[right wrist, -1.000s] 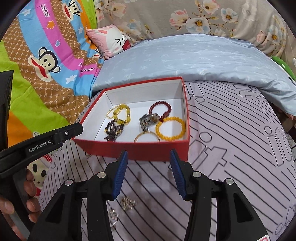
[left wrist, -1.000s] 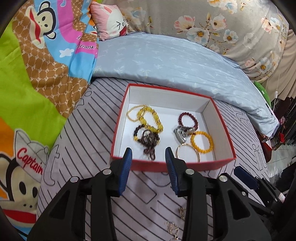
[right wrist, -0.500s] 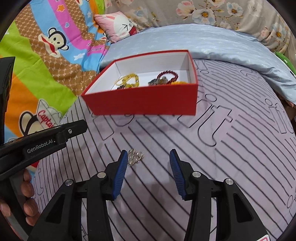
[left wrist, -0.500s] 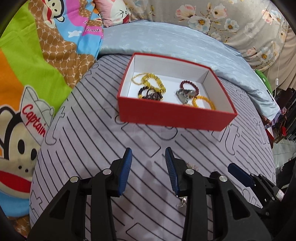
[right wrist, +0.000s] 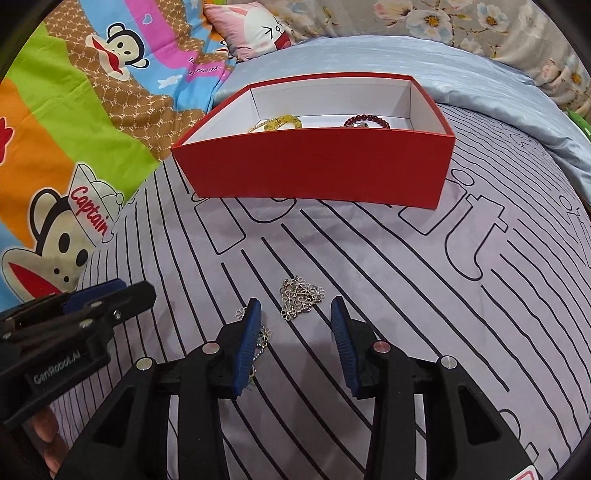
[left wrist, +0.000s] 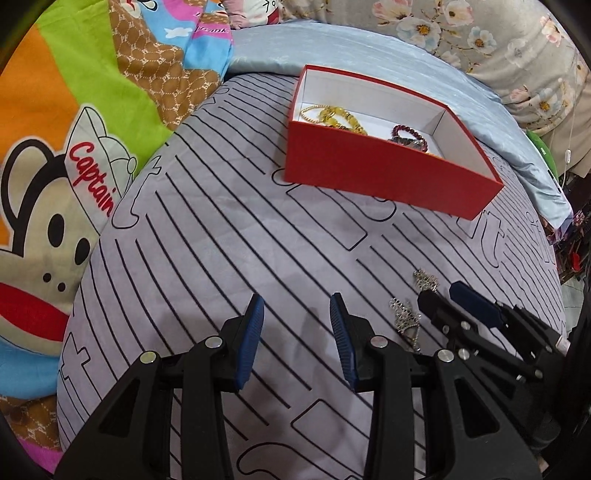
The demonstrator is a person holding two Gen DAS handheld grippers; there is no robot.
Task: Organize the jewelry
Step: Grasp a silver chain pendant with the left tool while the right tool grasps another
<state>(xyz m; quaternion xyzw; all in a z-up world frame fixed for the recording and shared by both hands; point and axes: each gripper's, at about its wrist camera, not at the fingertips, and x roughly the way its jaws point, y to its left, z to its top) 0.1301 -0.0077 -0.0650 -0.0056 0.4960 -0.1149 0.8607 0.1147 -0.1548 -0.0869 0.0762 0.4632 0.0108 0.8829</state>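
A red box (right wrist: 314, 166) with white inside stands on the striped grey cover and holds yellow bead bracelets (right wrist: 280, 122) and a dark red bead bracelet (right wrist: 365, 120). It also shows in the left wrist view (left wrist: 384, 173). A silver flower chain (right wrist: 301, 297) lies bunched on the cover just ahead of my open right gripper (right wrist: 295, 314); part of it trails under the left fingertip. In the left wrist view the chain (left wrist: 404, 315) lies to the right of my open, empty left gripper (left wrist: 297, 314), next to the right gripper (left wrist: 454, 299).
A pale blue pillow (right wrist: 461, 62) lies behind the box. A bright cartoon monkey blanket (left wrist: 74, 147) covers the left side. A pink cushion (right wrist: 255, 31) sits at the back. The cover drops off at the right edge (left wrist: 554, 258).
Both grippers have drawn back from the box and down toward the cover. The silver chain now lies just ahead of the right gripper's fingers. Both stay open.
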